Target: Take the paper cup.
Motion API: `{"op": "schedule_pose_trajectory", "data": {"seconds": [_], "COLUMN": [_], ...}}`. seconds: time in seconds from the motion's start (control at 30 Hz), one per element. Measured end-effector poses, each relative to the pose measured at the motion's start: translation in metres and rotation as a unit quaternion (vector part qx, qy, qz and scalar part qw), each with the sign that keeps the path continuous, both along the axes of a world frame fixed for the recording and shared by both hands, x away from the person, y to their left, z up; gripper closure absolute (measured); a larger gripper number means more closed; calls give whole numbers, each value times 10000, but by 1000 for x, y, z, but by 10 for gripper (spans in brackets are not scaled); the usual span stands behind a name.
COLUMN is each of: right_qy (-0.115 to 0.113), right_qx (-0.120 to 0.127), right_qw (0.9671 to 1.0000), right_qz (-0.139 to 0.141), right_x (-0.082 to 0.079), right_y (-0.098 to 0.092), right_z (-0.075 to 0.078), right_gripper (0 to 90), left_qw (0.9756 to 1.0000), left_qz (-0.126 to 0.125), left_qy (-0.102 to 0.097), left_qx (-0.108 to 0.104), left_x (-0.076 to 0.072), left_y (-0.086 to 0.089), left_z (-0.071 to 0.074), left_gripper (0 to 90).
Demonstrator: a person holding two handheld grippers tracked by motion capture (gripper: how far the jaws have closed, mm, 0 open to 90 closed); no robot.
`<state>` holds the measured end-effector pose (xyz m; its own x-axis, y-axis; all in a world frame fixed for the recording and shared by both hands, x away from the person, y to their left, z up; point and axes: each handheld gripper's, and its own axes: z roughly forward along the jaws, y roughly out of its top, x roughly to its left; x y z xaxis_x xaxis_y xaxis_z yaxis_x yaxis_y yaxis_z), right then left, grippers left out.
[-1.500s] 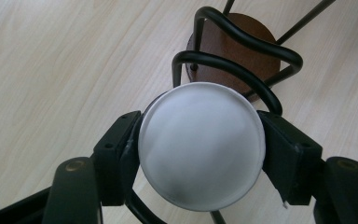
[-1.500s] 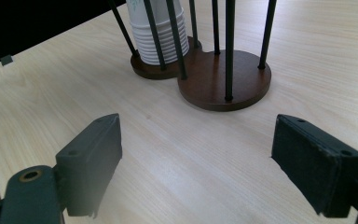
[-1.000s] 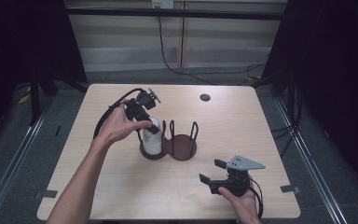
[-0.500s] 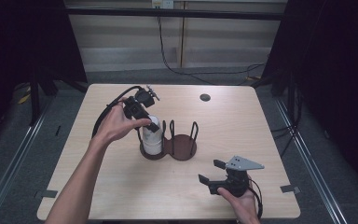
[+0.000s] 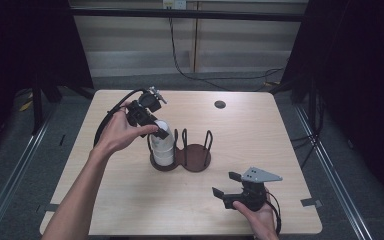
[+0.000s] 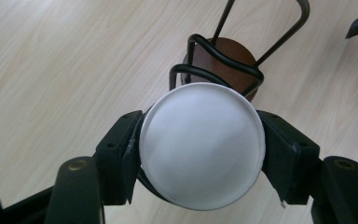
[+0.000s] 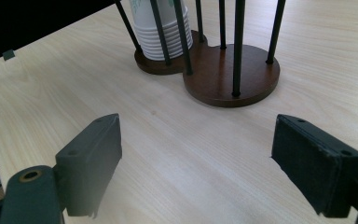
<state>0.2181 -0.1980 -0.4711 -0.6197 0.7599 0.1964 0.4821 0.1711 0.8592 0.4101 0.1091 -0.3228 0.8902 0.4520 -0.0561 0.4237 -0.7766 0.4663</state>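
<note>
Wooden table (image 5: 130,200), dark room around it. Stack of white paper cups (image 5: 162,147) sits upside down in the left bay of a two-bay wire cup holder (image 5: 182,156); the right bay holds nothing. I have the left gripper (image 5: 161,133) clamped on the top cup (image 6: 201,145), its jaws having just closed in, pads on both sides of the cup. Step in hand, I judge: pulling one cup off the stack. Next move needs a straight lift, clear of the wire posts. Right gripper (image 5: 228,186) idles near the front edge, jaws spread wide, gripping nothing.
</note>
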Motion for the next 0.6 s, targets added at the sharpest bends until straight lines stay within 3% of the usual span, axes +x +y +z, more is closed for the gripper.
{"op": "schedule_pose_trajectory", "data": {"seconds": [0.3, 0.6], "right_qy": [-8, 19], "right_qx": [-3, 3], "right_qw": [10000, 10000], "right_qz": [7, -10], "right_x": [0, 0], "right_y": [0, 0], "right_z": [0, 0], "right_gripper": [152, 153], "left_qw": [9996, 9992], "left_qz": [51, 125], "left_qy": [14, -52], "left_qx": [-288, -368], "left_x": [-1, -1], "left_y": [7, 13], "left_z": [8, 10], "left_gripper": [360, 361]}}
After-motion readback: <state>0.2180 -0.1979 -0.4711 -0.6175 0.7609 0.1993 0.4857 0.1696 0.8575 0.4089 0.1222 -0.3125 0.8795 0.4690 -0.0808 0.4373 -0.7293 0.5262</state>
